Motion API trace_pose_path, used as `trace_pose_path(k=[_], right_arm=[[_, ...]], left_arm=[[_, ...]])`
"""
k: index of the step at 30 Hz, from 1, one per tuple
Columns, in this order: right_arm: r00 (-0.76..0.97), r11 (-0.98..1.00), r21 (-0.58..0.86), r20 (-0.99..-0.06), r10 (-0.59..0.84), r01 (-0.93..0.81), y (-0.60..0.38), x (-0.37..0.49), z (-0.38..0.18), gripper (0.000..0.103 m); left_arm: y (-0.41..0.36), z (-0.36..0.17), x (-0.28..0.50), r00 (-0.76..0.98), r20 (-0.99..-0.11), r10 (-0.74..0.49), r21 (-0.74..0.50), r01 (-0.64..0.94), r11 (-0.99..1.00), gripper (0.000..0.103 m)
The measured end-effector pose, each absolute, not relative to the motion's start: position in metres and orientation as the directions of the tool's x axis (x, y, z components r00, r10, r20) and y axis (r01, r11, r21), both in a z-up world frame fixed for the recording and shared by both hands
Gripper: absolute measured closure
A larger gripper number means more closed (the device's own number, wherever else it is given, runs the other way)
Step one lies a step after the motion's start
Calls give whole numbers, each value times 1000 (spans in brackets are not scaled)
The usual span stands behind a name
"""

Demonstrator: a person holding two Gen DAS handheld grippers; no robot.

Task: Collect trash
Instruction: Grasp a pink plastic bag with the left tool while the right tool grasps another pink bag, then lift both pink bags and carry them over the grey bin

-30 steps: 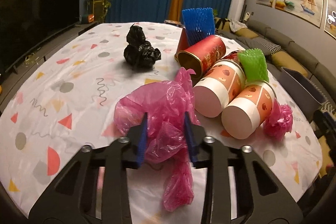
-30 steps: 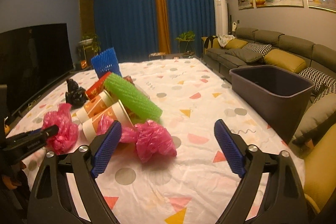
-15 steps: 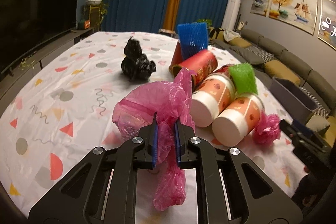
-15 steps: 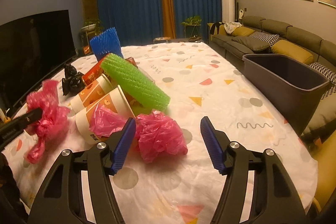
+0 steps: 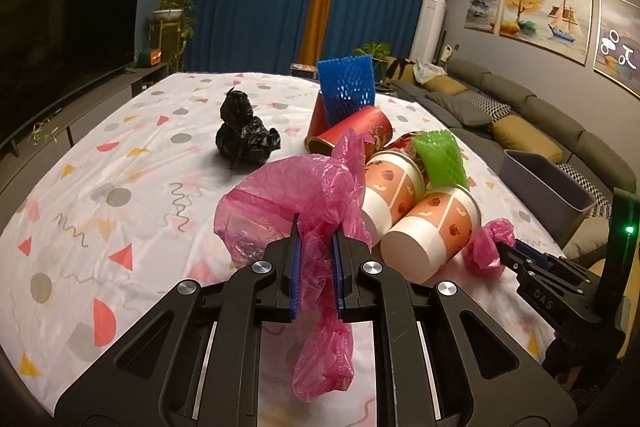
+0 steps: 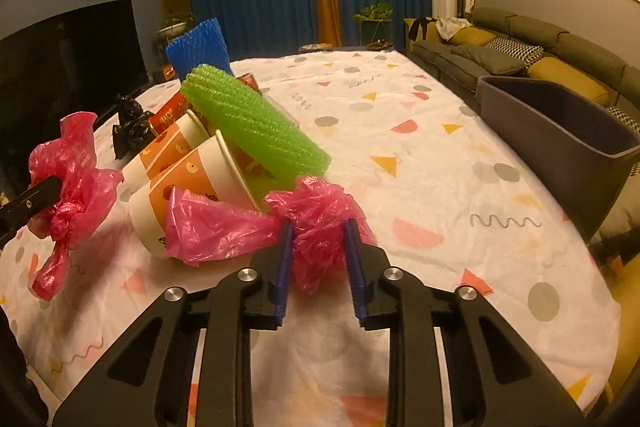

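Fingers (image 5: 296, 267) half buried in pink bag (image 5: 296, 203), cup mouths unseen.

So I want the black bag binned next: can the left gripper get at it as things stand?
Probably not yet. The left gripper is shut on a pink bag, so it must drop that first. The path itself looks free: bare tablecloth lies before the black bag.

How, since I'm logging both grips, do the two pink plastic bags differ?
The left bag is pinched tight in the left gripper, tail dangling; the right bag sits between wider-set pads of the right gripper. The left bag hangs clear of the table; the right bag lies on it. Both are crumpled pink plastic.
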State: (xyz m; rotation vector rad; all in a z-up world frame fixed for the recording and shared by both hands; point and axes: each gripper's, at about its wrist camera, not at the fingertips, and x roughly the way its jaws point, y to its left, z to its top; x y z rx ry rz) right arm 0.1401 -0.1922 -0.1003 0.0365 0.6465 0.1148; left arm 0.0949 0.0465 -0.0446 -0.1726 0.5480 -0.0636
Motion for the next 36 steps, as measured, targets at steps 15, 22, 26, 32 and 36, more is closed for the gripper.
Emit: trace_pose_path(k=[15, 22, 26, 32, 36], right_arm=[[862, 993, 110, -499, 91, -41, -228, 109, -67, 78], [879, 991, 125, -467, 94, -40, -237, 100, -58, 78], [890, 990, 132, -445, 95, -39, -241, 96, -51, 78], [903, 990, 142, -422, 82, -24, -252, 90, -44, 78], [910, 989, 145, -408, 69, -10, -260, 88, -39, 78]], left_arm=[[24, -26, 84, 876, -467, -123, -153, 57, 987, 91], [23, -14, 78, 889, -444, -108, -148, 45, 988, 91], [11, -3, 73, 898, -421, -125, -134, 75, 988, 91], [-12, 8, 75, 901, -400, -166, -122, 127, 984, 91], [-29, 13, 79, 900, -390, -194, -111, 163, 980, 91]])
